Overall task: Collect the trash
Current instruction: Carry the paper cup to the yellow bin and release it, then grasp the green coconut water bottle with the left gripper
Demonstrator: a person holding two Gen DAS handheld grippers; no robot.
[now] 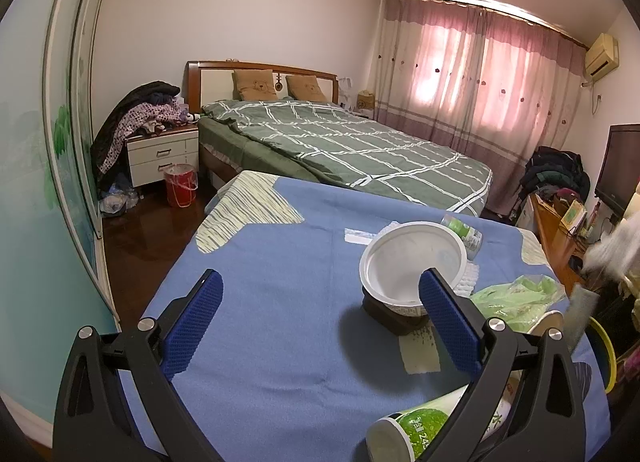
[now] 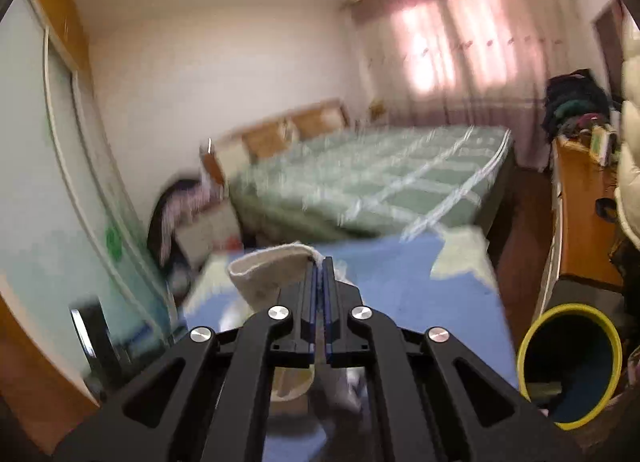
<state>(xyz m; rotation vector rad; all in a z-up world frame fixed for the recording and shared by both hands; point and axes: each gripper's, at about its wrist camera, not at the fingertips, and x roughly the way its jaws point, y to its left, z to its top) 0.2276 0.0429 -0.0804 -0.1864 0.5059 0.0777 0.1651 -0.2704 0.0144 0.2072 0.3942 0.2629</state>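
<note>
In the left wrist view my left gripper (image 1: 320, 290) is open and empty above a blue cloth table (image 1: 272, 282). A white plastic bowl (image 1: 412, 260) sits on a dark base by its right finger. A green-labelled bottle (image 1: 464, 232) lies behind the bowl, a green plastic bag (image 1: 516, 298) lies to the right, and a green-printed paper cup (image 1: 420, 430) lies on its side at the near edge. In the blurred right wrist view my right gripper (image 2: 319, 266) is shut on a whitish paper cup or wrapper (image 2: 268, 266), held above the table. A yellow-rimmed bin (image 2: 568, 366) stands at lower right.
A bed (image 1: 340, 142) with a green checked cover stands beyond the table. A nightstand (image 1: 160, 154) piled with clothes and a red bucket (image 1: 181, 184) are at the left. A wooden desk (image 2: 580, 222) with clutter runs along the right. A white foam net (image 1: 470, 278) lies under the bowl's right side.
</note>
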